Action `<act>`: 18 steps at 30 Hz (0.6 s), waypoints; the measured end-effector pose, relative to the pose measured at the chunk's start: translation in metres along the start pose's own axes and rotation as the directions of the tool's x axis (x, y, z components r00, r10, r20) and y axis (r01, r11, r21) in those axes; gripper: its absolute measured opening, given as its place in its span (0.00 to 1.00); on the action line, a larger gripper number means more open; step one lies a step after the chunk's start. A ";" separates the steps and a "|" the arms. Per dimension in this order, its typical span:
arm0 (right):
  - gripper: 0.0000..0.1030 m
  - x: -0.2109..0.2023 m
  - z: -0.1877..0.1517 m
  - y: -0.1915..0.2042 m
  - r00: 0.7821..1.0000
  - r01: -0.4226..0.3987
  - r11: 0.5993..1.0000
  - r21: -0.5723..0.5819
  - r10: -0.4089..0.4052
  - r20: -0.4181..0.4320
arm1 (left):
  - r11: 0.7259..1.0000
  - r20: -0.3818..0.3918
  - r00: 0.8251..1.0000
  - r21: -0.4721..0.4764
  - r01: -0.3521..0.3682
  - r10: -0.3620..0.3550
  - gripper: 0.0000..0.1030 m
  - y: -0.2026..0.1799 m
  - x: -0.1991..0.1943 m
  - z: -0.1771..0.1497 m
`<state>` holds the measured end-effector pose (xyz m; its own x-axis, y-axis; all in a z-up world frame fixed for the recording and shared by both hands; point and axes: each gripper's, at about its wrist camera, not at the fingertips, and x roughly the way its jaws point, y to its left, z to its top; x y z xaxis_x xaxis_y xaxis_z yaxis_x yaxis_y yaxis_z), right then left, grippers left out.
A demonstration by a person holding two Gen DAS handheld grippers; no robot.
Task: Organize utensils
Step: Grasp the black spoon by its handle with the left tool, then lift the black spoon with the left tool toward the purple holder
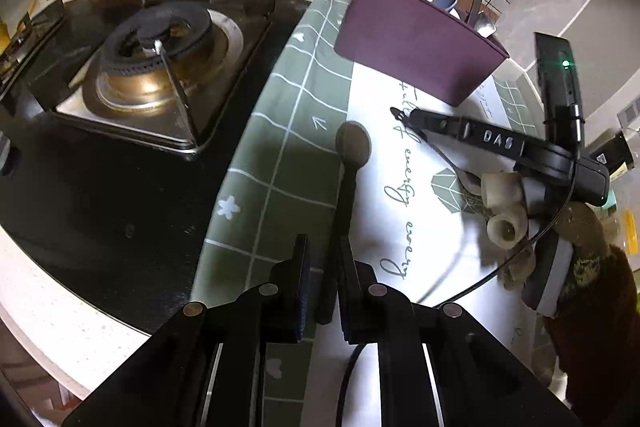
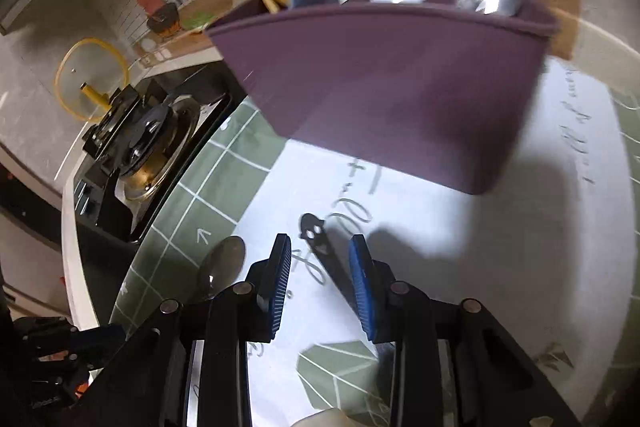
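Observation:
A purple utensil holder [image 1: 416, 39] [image 2: 384, 87] stands at the back of the mat, holding several spoons, chopsticks and a metal fork. A dark spoon [image 1: 352, 147] [image 2: 222, 265] lies on the mat; its handle runs between my left gripper's [image 1: 322, 267] fingers, which are narrowly apart around it. My right gripper [image 2: 320, 263] is open over a black-handled utensil [image 2: 320, 247] lying on the mat, its handle between the fingers. In the left wrist view the right gripper [image 1: 404, 117] reaches in from the right.
A gas stove burner [image 1: 156, 55] [image 2: 148, 143] sits left of the green-and-white mat [image 1: 280, 147]. A glass lid [image 2: 92, 79] leans on the wall at the left. A tiled wall lies behind the holder.

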<state>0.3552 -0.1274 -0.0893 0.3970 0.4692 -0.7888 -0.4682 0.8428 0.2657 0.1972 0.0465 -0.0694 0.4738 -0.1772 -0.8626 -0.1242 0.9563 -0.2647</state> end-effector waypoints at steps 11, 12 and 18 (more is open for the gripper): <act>0.27 -0.023 -0.070 0.030 0.979 -0.169 0.959 -0.226 0.137 -0.151 | 1.000 -0.034 0.999 0.004 0.013 -0.013 0.13 -0.003 0.006 0.004; 0.26 -0.029 -0.076 0.029 0.980 -0.161 0.958 -0.237 0.126 -0.157 | 1.000 -0.037 0.999 0.009 0.016 -0.015 0.13 -0.005 0.007 0.003; 0.25 -0.056 -0.099 -0.002 0.989 -0.087 0.977 -0.195 0.062 -0.132 | 0.999 -0.048 0.999 0.023 0.027 -0.026 0.13 -0.013 0.009 0.002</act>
<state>0.2555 -0.1812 -0.1005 0.2596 0.4817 -0.8370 -0.6462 0.7308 0.2201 0.2050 0.0327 -0.0722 0.4346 -0.2130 -0.8751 -0.0910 0.9563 -0.2779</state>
